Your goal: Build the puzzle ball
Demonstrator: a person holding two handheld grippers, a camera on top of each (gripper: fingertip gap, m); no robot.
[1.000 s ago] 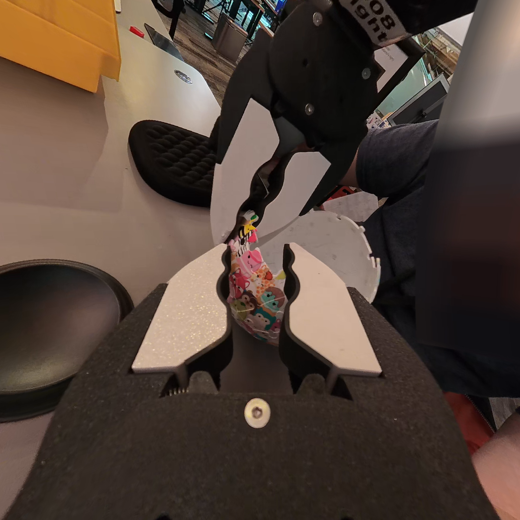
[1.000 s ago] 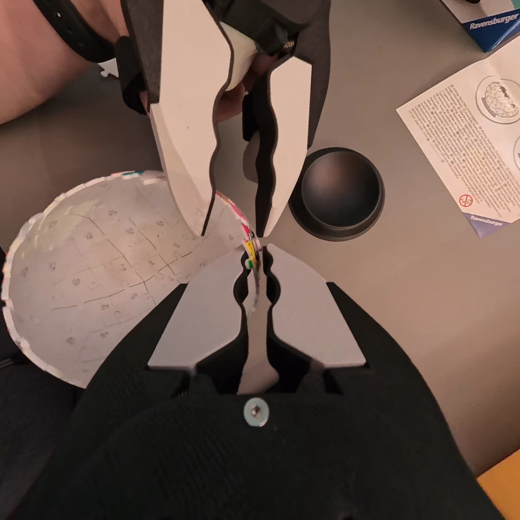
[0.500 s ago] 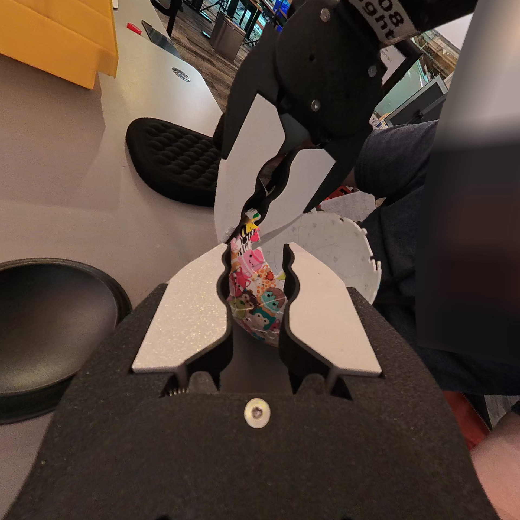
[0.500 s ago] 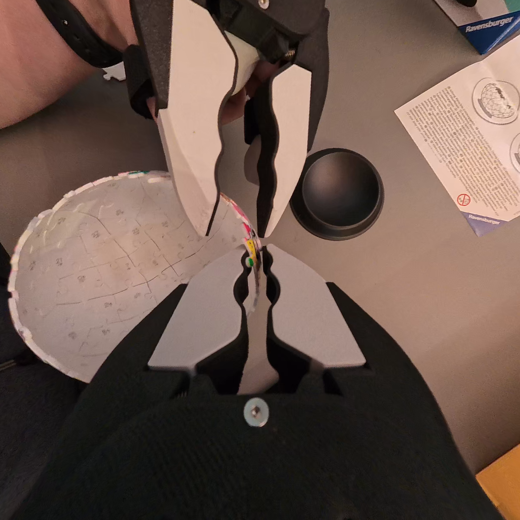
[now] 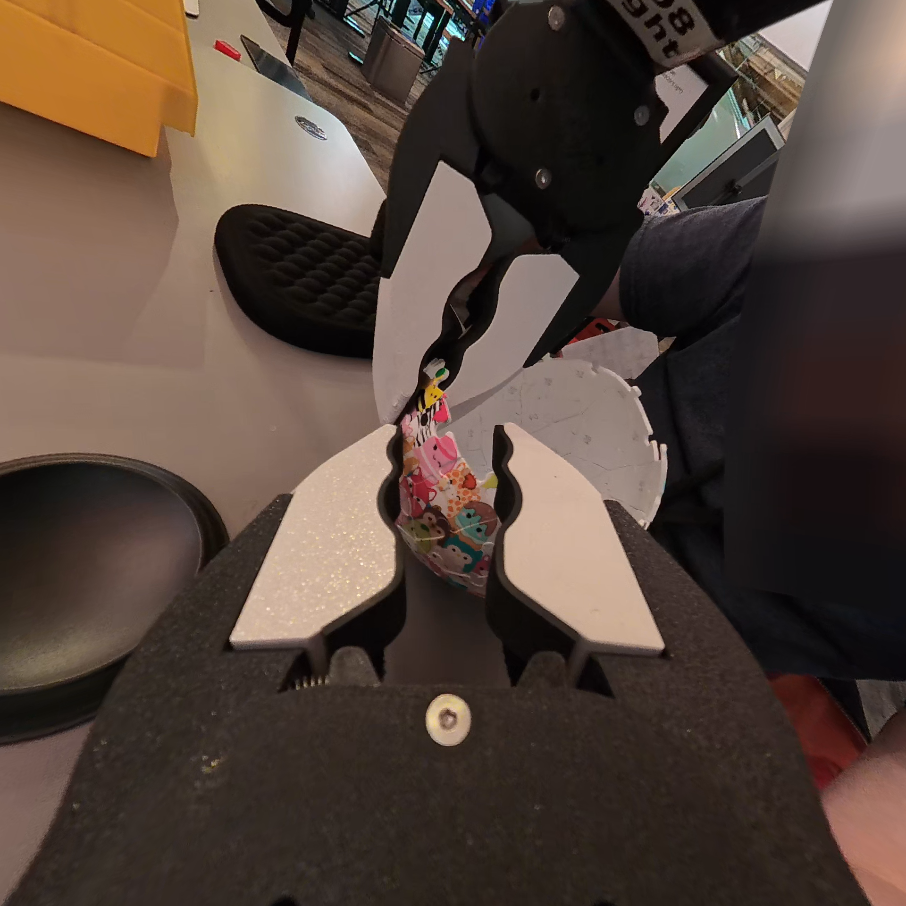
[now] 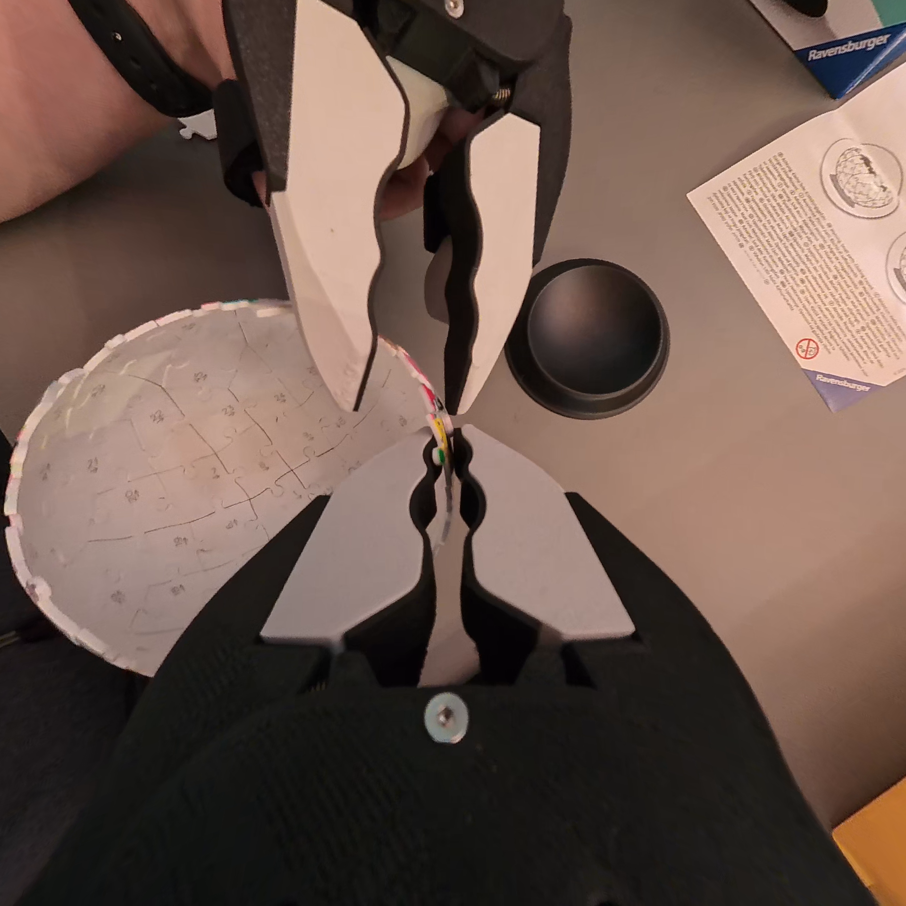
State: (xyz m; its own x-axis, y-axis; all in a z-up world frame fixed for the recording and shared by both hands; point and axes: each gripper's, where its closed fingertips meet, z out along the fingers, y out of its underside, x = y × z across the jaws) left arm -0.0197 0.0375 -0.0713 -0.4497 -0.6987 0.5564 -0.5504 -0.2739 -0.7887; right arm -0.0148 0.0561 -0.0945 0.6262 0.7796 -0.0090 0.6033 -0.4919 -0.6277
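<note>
The half-built puzzle ball [image 6: 171, 465] is a white shell with a colourful outside [image 5: 451, 515], held off the table edge over dark clothing. My left gripper [image 5: 446, 431] straddles its rim, one finger inside and one outside, closed on the curved wall; it comes in from the top of the right wrist view [image 6: 407, 409]. My right gripper [image 6: 447, 431] is shut on a small colourful puzzle piece [image 6: 441, 441] right at the rim. In the left wrist view it [image 5: 416, 407] comes down from above with the piece [image 5: 434, 392].
A black bowl-shaped stand [image 6: 588, 338] sits on the grey table [image 6: 686, 490] just right of the ball. A leaflet [image 6: 823, 255] and a blue box [image 6: 843, 49] lie at the far right. A black pad [image 5: 304, 279] and a yellow box [image 5: 88, 68] are farther off. Left and right tips are no more than a few centimetres apart.
The half ball has turned slightly under the grippers, and the left gripper has shifted a little in the right wrist view. Both grips stay as they were.
</note>
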